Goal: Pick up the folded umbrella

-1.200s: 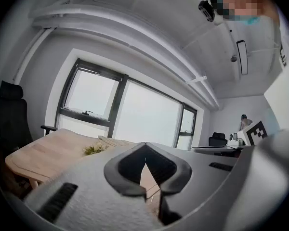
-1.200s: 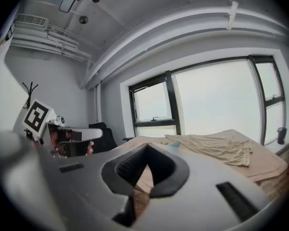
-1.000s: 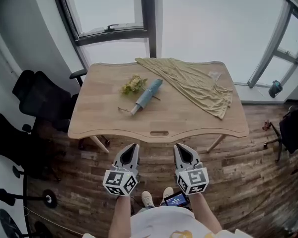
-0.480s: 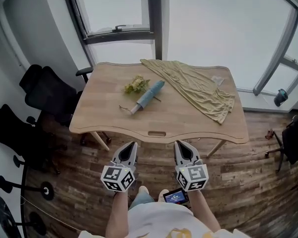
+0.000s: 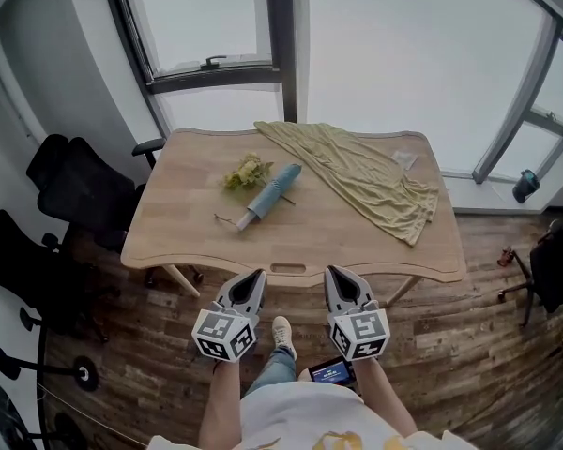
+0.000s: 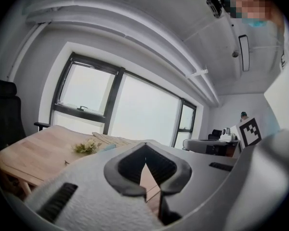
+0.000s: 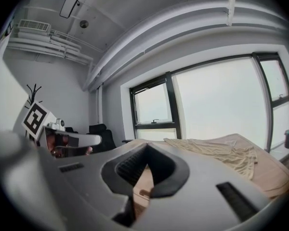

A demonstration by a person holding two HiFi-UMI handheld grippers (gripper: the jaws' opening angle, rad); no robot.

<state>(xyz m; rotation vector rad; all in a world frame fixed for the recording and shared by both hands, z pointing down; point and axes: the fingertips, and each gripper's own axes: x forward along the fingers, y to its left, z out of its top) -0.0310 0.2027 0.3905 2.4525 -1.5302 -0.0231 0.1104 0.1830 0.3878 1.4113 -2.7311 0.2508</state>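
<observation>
The folded umbrella, light blue with a pale handle end, lies slantwise on the wooden table, left of its middle. In the left gripper view the umbrella is a small blue shape far ahead. My left gripper and right gripper hang side by side at the table's near edge, well short of the umbrella. Both point roughly level toward the table. The left gripper has its jaws together with nothing in them. So has the right gripper.
A small bunch of yellow-green flowers lies just left of the umbrella's far end. An olive cloth covers the table's back right. Black office chairs stand left of the table, and another chair stands at the right. Large windows are behind.
The person has stepped toward the table. Both grippers have come forward to its near edge, still shut. The umbrella has not moved.
</observation>
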